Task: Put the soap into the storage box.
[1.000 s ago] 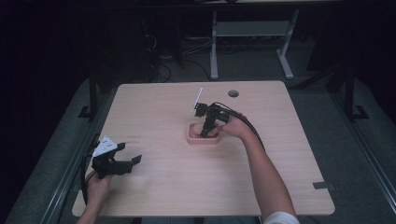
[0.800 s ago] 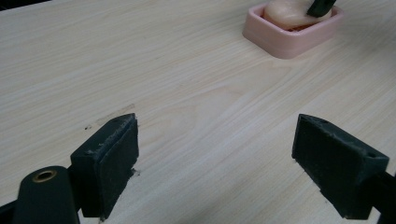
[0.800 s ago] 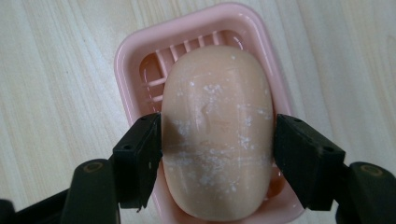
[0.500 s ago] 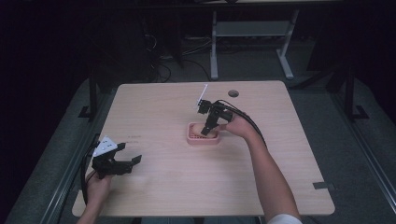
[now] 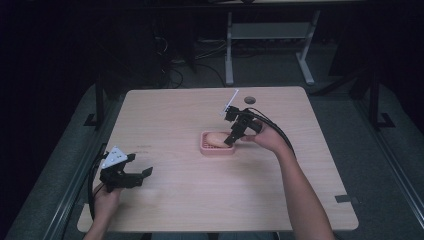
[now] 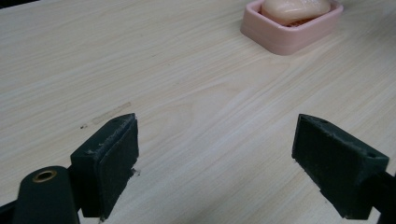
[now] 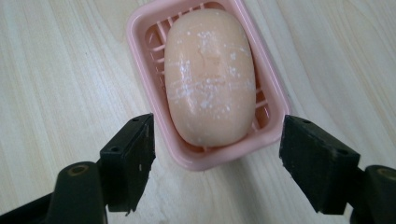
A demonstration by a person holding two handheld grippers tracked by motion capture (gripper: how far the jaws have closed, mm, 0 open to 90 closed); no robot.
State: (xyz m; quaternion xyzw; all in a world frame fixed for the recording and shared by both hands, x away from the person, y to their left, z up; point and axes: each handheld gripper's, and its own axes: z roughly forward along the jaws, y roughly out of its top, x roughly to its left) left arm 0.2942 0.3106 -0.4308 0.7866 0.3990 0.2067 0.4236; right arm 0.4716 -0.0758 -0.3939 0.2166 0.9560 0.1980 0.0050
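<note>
Item: left gripper (image 5: 131, 172), lower left of the high view, resting low over the tabletop (image 5: 165, 120). Its place matches the two earlier pictures; we count it idle. In its own view the jaws stand wide apart with only bare wood grain between them, holding nothing.

Item: right gripper (image 5: 234, 136), centre of the high view, at the right-hand end of the soap dish (image 5: 216, 149). Over the last second we see it shift a little and tilt so that its white marker points more to the upper right, while the jaws remain beside the dish. We judge from this that the work is at the approach or release stage of handling the soap, not a carry.

Item: soap (image 7: 210, 74), pale peach, lying in the pink slatted dish, middle of the tabletop.

What the views add: the right gripper view looks straight down on the soap and shows white flecks on it, the dish slats, and both jaws wide, level with the near end of the dish and clear of it. The left gripper view shows dish and soap (image 6: 295, 8) far off at upper right. The high view alone gives both forearms and the dark floor (image 5: 350, 100) beyond.
</note>
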